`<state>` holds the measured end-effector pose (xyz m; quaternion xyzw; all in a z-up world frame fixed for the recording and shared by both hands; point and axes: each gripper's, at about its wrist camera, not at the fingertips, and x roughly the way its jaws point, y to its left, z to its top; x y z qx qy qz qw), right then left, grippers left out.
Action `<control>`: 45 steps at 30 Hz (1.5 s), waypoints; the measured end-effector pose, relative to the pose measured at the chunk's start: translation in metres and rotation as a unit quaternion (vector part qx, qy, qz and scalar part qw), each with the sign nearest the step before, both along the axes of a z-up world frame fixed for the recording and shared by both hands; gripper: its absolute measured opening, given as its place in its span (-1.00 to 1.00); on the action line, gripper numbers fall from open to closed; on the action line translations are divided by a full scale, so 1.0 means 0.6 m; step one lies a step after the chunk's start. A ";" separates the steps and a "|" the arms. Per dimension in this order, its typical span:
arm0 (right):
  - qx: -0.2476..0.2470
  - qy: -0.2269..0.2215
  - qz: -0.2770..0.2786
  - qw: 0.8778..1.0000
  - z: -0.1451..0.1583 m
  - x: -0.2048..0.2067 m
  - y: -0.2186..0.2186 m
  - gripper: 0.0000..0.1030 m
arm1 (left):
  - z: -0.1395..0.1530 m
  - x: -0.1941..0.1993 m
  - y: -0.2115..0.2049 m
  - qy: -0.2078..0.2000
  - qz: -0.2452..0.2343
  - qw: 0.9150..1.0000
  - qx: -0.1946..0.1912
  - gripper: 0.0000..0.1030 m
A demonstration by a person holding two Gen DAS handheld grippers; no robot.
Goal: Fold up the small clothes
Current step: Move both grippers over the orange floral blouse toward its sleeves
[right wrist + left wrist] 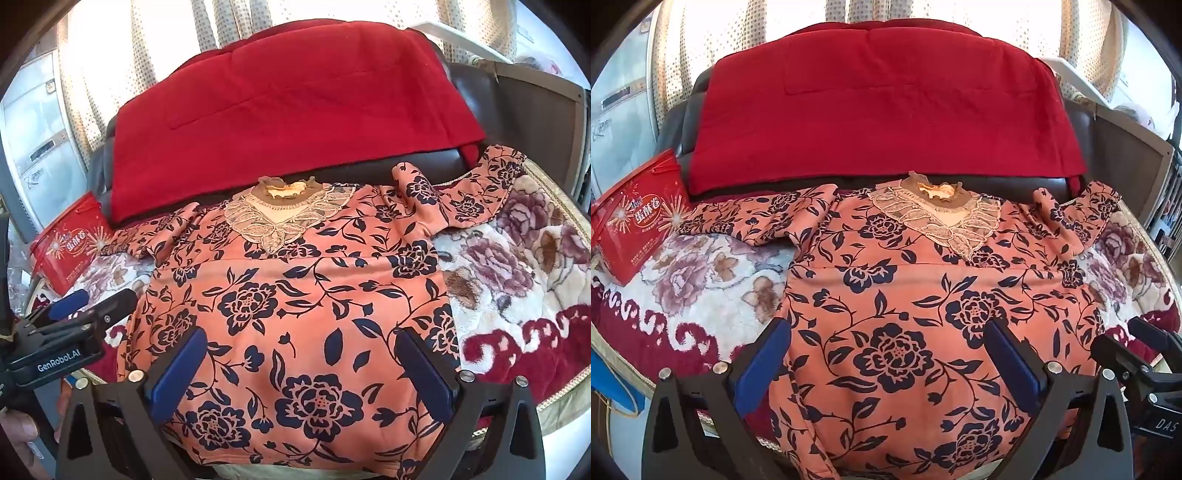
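Blouse [908, 295]: spread flat on floral blanket [701, 280], collar toward red quilt [882, 118].
Left tool [886, 365]: fingers apart, over blouse hem.
Right tool [299, 373]: fingers apart, over blouse hem.
Red box [635, 225]: left of blouse.

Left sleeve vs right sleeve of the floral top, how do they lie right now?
The left sleeve lies mostly flat, stretched outward toward the red box. The right sleeve is bunched near the shoulder, bends, and its cuff climbs toward the dark sofa edge. The left sleeve ends on the floral blanket; the right one partly leaves it. Both share the top's orange fabric with navy flowers, and neither is folded in yet.
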<state>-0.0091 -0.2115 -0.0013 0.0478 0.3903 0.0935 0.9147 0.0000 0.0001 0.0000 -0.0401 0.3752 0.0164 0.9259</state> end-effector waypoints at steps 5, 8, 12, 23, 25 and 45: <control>0.014 0.000 0.000 1.000 -0.009 0.007 -0.003 1.00 | 0.000 -0.003 0.001 -0.003 -0.005 1.000 0.008 1.00; 0.018 0.001 -0.002 1.000 -0.011 0.011 -0.002 1.00 | -0.009 -0.009 0.015 -0.001 -0.012 1.000 0.009 1.00; 0.017 0.000 -0.004 1.000 -0.015 0.010 -0.013 1.00 | -0.010 -0.007 0.008 0.003 -0.010 1.000 0.022 1.00; 0.017 -0.002 -0.014 1.000 -0.015 0.014 -0.024 1.00 | -0.017 0.002 -0.012 0.018 -0.012 0.999 0.038 1.00; 0.019 -0.001 -0.014 1.000 -0.015 0.015 -0.026 1.00 | -0.019 0.003 -0.012 0.019 -0.013 0.999 0.040 1.00; 0.030 0.011 -0.026 0.999 -0.039 0.036 -0.052 1.00 | -0.055 0.023 -0.036 0.041 -0.024 0.997 0.056 1.00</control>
